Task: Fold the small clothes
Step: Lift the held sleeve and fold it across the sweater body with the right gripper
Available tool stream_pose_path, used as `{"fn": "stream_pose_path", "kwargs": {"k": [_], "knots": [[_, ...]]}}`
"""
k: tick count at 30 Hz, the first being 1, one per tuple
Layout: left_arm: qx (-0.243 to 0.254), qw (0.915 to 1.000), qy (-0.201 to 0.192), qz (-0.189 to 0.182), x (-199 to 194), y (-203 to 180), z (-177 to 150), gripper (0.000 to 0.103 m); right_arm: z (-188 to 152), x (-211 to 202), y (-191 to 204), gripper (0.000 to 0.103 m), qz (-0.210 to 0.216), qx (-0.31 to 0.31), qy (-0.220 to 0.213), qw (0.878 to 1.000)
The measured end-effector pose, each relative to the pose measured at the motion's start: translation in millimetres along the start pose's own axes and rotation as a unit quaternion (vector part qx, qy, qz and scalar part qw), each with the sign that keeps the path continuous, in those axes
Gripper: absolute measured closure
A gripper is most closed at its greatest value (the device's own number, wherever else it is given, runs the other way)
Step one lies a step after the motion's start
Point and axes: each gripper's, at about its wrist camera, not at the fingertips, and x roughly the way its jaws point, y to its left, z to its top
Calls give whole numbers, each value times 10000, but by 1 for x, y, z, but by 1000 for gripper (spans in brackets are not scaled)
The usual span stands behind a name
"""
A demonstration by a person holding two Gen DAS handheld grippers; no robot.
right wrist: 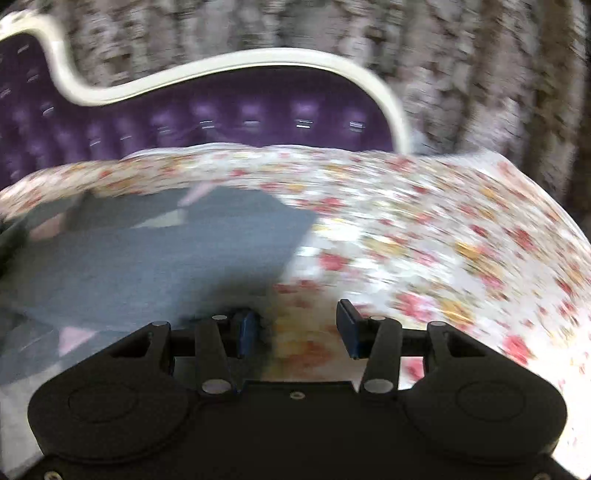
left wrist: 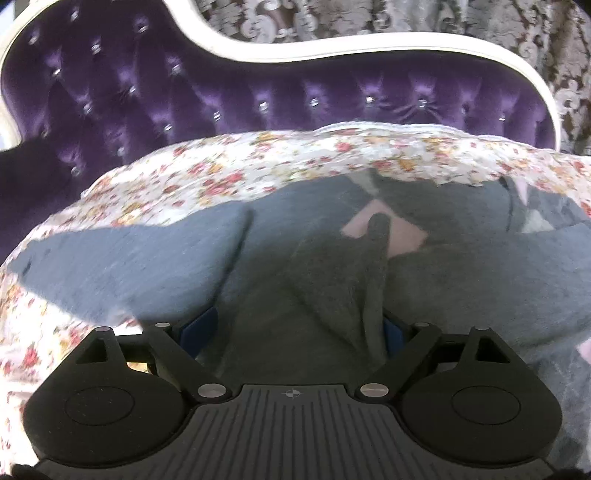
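From the left wrist view, the left gripper (left wrist: 299,332) sits low over the bed, pointing toward 12 o'clock, with its two blue pads (left wrist: 199,326) set wide apart and a bunched fold of the one grey garment (left wrist: 314,266) rising between them; whether the jaws actually pinch that cloth cannot be told, since the fabric hides the inner faces. This view alone shows the garment's detail: a sleeve (left wrist: 129,266) spread toward 9 o'clock, and a pale pink patch (left wrist: 384,229) near the middle, partly covered by a dark ridge of cloth. The garment lies on a floral bedsheet (left wrist: 258,158), with a tufted purple headboard (left wrist: 258,96) in a white frame at 12 o'clock and patterned curtains (left wrist: 406,18) above it. The right wrist view is smeared with motion blur and shows what the other does not: the right gripper (right wrist: 298,325) has its jaws parted and holding nothing, poised over the bare floral bedsheet (right wrist: 424,229) just beside the garment's edge. The grey garment (right wrist: 147,251) fills the area from 9 to 11 o'clock, and the purple headboard (right wrist: 221,122) lies at 12 o'clock.
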Motion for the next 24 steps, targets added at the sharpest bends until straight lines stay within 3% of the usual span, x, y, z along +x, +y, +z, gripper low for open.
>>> {"fn": "stream_pose_path", "kwargs": {"k": [4, 19, 24], "knots": [[-14, 9999, 24, 153, -4, 11, -6, 14, -5, -6, -5, 46, 37, -14, 27, 10000], [-543, 9985, 59, 99, -29, 60, -15, 15, 3, -48, -4, 43, 207, 111, -150, 9996], [-887, 9940, 247, -592, -28, 92, -19, 15, 1, -65, 20, 31, 687, 112, -142, 9975]]}}
